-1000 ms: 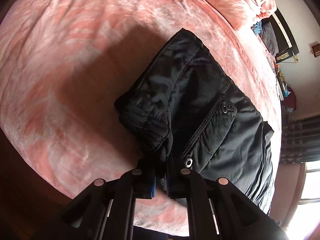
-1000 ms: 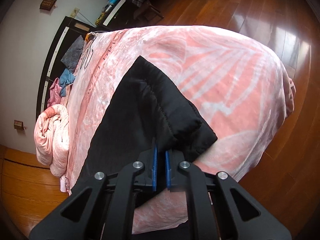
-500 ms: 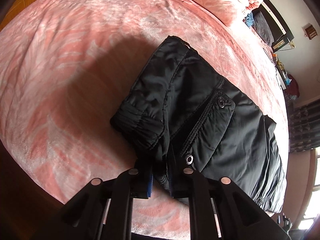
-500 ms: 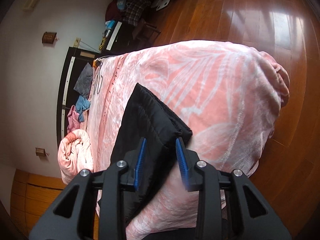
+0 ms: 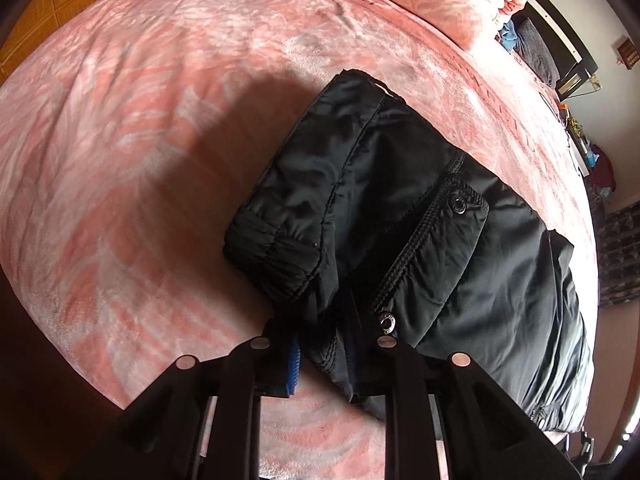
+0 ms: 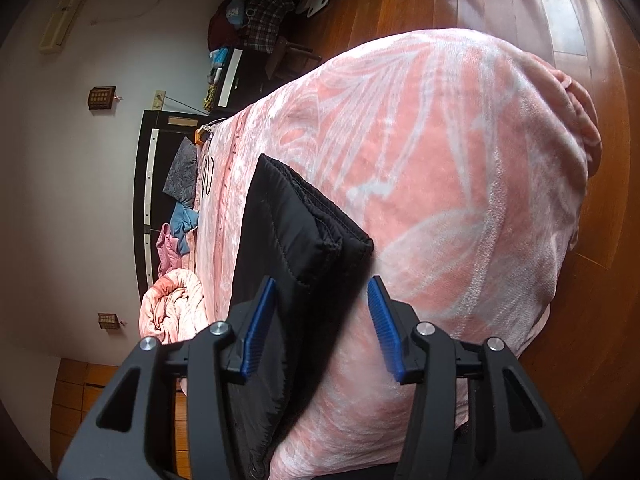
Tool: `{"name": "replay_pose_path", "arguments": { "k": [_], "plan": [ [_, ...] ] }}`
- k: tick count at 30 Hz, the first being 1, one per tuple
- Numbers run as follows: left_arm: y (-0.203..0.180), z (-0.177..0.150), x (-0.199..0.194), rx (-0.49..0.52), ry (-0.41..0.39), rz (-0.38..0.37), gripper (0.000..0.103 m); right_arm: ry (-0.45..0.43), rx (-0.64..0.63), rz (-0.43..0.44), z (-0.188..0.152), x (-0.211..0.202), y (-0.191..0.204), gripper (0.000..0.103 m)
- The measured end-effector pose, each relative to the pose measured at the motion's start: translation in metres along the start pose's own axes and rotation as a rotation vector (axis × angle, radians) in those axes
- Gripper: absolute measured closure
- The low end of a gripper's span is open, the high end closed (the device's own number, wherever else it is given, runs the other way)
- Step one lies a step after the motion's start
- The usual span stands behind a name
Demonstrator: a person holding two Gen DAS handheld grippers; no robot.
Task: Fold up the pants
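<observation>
Lying folded on the pink blanket [image 5: 132,128] that covers the bed, the black pants [image 5: 400,200] sit directly ahead of both grippers. The left gripper [image 5: 322,354] has its blue pads drawn close with a fold of the pants' fabric between them, near a metal snap [image 5: 387,322] just right of its fingers; whether the pads still pinch the cloth or merely flank it cannot be told. Beyond its fingertips the elastic cuff [image 5: 272,256] bunches to the left, and a pocket flap with a second snap [image 5: 458,205] lies farther ahead to the right. The right gripper [image 6: 322,312] is released, its blue pads [image 6: 256,326] spread wide apart, the folded corner of the pants [image 6: 304,240] lying between and just beyond them without touching the right-hand pad. To the right of that gripper the blanket drapes down toward a wooden floor [image 6: 560,32]; far ahead to its left a dark headboard [image 6: 146,184] carries loose clothes.
</observation>
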State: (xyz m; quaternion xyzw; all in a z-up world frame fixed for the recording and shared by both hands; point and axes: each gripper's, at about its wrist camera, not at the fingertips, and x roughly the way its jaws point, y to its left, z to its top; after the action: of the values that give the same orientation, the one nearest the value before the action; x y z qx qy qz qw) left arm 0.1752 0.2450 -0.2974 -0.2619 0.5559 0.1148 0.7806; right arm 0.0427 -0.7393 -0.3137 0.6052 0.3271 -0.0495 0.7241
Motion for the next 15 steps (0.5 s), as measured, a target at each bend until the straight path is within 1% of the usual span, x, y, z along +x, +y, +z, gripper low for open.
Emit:
{"name": "replay_pose_path", "arguments": {
  "k": [3,6,10,15],
  "plan": [
    [-0.006,-0.001,0.003,0.026,-0.015,0.049,0.082,-0.008,-0.012,0.018,0.001,0.006,-0.001,0.044],
    [-0.012,-0.004,0.007,0.029,-0.027,0.091,0.082,-0.013,-0.024,0.051,0.001,0.014,-0.001,0.043],
    [-0.011,-0.004,0.010,0.008,-0.029,0.094,0.081,0.002,-0.035,0.103,-0.001,0.025,0.001,0.043],
    [-0.009,-0.004,0.009,0.017,-0.029,0.085,0.081,-0.028,-0.032,0.142,-0.004,0.027,-0.006,0.044]
  ]
}}
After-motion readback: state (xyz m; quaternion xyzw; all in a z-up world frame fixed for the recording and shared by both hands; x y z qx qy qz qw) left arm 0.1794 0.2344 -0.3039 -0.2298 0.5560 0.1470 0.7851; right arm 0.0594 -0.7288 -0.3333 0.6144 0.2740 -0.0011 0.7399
